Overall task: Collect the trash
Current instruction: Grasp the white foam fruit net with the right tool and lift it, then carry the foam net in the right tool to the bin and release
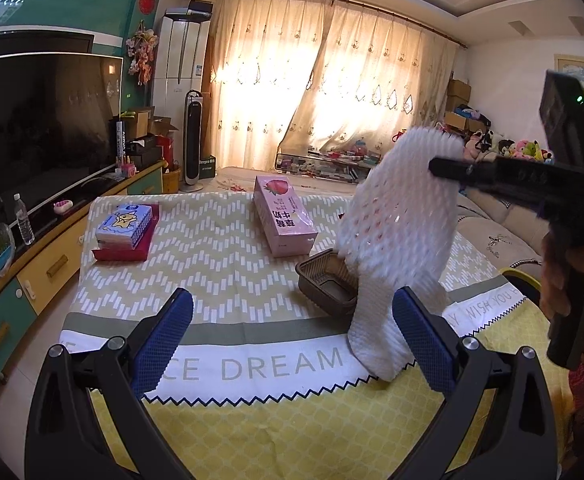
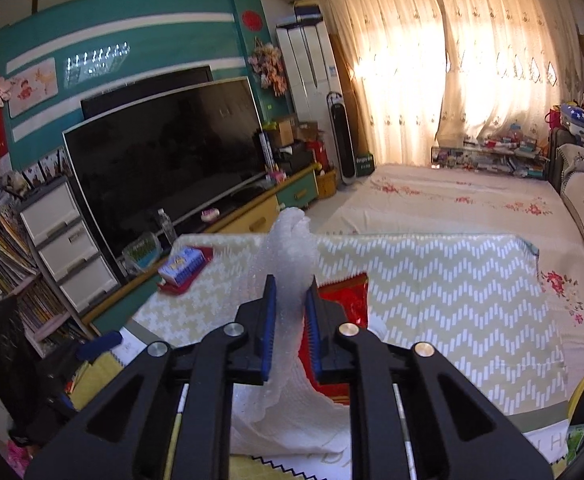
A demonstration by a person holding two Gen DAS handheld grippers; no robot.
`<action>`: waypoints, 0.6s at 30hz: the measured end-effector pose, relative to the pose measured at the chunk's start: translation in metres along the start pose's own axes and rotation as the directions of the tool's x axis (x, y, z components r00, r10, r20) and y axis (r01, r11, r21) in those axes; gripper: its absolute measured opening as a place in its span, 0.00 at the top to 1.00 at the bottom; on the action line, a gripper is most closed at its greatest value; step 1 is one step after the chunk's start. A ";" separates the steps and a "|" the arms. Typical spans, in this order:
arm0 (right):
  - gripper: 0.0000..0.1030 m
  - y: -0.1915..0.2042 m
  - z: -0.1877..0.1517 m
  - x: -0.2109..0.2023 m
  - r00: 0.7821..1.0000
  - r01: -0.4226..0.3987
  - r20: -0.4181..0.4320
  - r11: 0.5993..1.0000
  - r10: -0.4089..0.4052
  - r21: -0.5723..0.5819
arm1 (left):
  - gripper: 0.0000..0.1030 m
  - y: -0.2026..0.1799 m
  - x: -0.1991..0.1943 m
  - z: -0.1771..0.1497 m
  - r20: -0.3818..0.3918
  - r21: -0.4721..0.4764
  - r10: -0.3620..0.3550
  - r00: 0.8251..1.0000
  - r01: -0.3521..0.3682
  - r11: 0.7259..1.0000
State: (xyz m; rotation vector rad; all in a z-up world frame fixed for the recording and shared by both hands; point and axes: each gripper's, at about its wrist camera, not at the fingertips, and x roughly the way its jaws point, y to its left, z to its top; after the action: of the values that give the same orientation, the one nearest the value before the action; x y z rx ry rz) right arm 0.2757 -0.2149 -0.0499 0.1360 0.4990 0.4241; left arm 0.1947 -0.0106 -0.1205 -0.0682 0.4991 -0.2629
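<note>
Left gripper (image 1: 288, 340) waits low with jaws spread and empty; just beyond, right gripper (image 2: 290, 320) pinches the foam net (image 1: 395, 216), its tail touching the cloth (image 1: 212, 240), likely for binning; brown tray (image 1: 323, 284) behind

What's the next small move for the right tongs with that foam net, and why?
Probably lift a little more. The right tongs are shut on the white foam net, but its lower end drapes on the tablecloth beside the brown tray. The left tongs are open.
</note>
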 end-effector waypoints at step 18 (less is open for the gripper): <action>0.87 -0.131 -0.038 -0.133 0.844 0.484 0.165 0.857 -0.511 0.179 | 0.05 -0.001 0.001 -0.001 -0.005 -0.001 -0.002 1.000 0.002 1.000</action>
State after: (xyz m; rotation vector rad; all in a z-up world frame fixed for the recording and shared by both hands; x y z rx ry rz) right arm 0.1992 -0.3889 -0.0552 0.1682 0.3376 -0.1381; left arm 0.1946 -0.0114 -0.1218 -0.0686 0.5040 -0.2647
